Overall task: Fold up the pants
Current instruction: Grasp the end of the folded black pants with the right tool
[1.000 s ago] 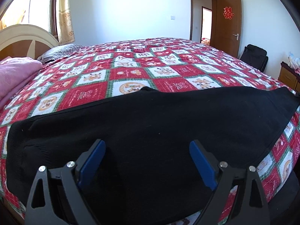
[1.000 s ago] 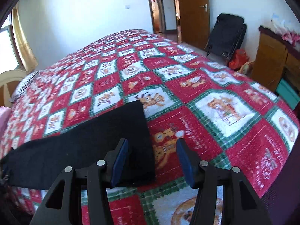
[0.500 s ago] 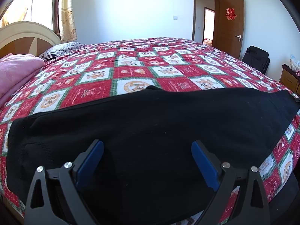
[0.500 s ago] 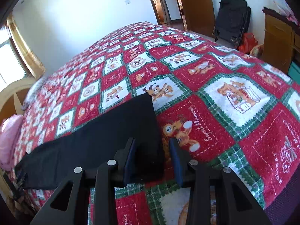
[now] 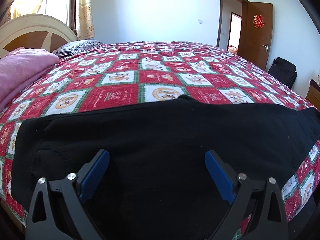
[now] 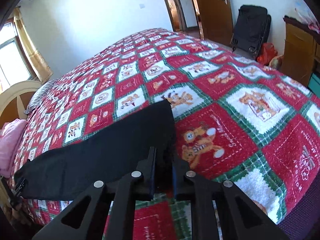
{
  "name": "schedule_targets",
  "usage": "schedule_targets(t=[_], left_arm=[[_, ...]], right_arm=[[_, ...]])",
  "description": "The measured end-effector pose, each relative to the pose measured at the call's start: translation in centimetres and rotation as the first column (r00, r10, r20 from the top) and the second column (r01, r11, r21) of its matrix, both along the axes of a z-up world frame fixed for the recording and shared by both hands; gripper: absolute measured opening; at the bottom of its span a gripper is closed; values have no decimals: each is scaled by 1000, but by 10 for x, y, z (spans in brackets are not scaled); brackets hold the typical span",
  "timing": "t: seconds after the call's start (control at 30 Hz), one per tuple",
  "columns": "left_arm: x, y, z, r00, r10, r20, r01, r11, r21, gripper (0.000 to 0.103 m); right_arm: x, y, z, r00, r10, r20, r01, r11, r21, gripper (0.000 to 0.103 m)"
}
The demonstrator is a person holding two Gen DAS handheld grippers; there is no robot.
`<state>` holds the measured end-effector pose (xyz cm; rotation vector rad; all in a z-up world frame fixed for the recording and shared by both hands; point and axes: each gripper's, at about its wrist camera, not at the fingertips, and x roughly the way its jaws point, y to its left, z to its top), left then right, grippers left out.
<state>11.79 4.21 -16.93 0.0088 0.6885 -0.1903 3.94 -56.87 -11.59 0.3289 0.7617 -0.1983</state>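
Note:
Black pants (image 5: 152, 136) lie flat across the near edge of a bed with a red, white and green patterned blanket (image 5: 140, 76). My left gripper (image 5: 157, 160) is open, its blue pads spread wide just above the waist end of the pants. In the right wrist view the pants (image 6: 96, 154) stretch away to the left. My right gripper (image 6: 163, 160) is shut on the near corner of the leg hem, at the right end of the pants.
A folded pink blanket (image 5: 22, 74) and a striped pillow (image 5: 78, 47) lie by the headboard (image 5: 30, 32) at left. A black suitcase (image 6: 251, 30), a red bag (image 6: 267, 53) and a wooden cabinet (image 6: 298, 50) stand to the right of the bed.
My right gripper has closed from open onto the hem corner of the pants. My left gripper has stayed open over the waist end, dipping slightly lower.

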Motion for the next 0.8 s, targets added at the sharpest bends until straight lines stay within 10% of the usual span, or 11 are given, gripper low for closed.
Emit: schedule_targets(t=[0.8], left_arm=[[-12,-21,33,996,-75,50,78,995,-64,99]], right_arm=[[18,175,55,943,307,128,-280,941,-191,12]])
